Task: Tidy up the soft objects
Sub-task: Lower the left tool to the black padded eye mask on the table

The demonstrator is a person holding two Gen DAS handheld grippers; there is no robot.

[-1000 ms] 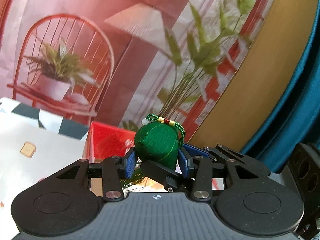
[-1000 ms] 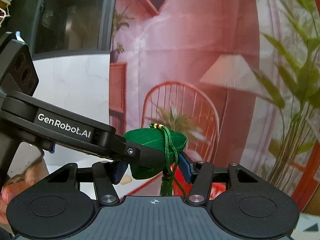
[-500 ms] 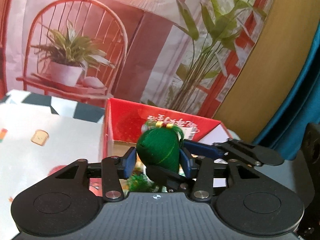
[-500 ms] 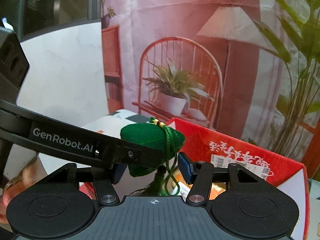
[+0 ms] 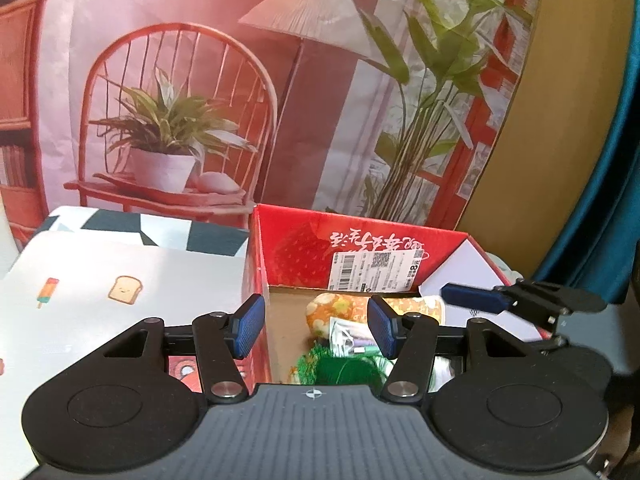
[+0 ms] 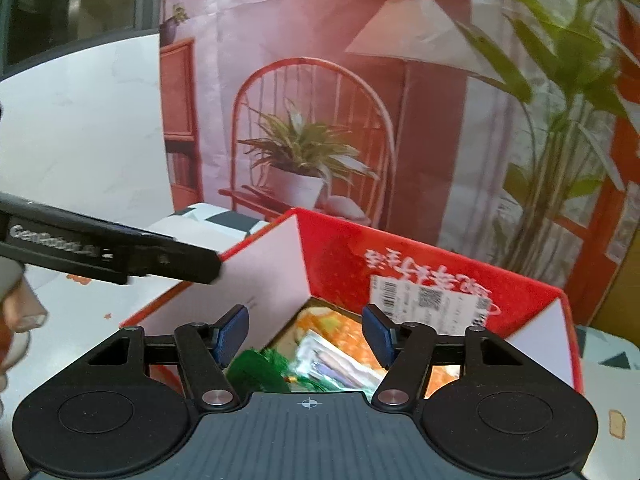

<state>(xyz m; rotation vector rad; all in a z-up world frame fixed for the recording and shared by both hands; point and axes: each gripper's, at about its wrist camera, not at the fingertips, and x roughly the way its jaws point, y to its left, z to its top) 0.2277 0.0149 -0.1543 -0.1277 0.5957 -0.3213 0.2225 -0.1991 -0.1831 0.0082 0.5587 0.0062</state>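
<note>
An open red cardboard box [image 5: 360, 244] stands on the table; it also shows in the right wrist view [image 6: 400, 264]. The green knitted pouch [image 5: 344, 370] with its tassel lies inside it, blurred, also in the right wrist view [image 6: 256, 370], beside an orange patterned soft item [image 5: 336, 308] and a clear plastic packet [image 6: 332, 364]. My left gripper [image 5: 316, 328] is open and empty above the box's left wall. My right gripper [image 6: 306, 334] is open and empty above the box interior. Each gripper's finger shows at the edge of the other's view.
A white mat with toast and popsicle prints [image 5: 120, 280] covers the table left of the box. A printed backdrop with a chair and plants [image 5: 180, 120] stands behind it. A teal curtain [image 5: 612, 160] hangs at the right.
Both grippers, which held the green pouch together, have opened and the pouch has dropped into the red box. Both views have tilted down towards the box.
</note>
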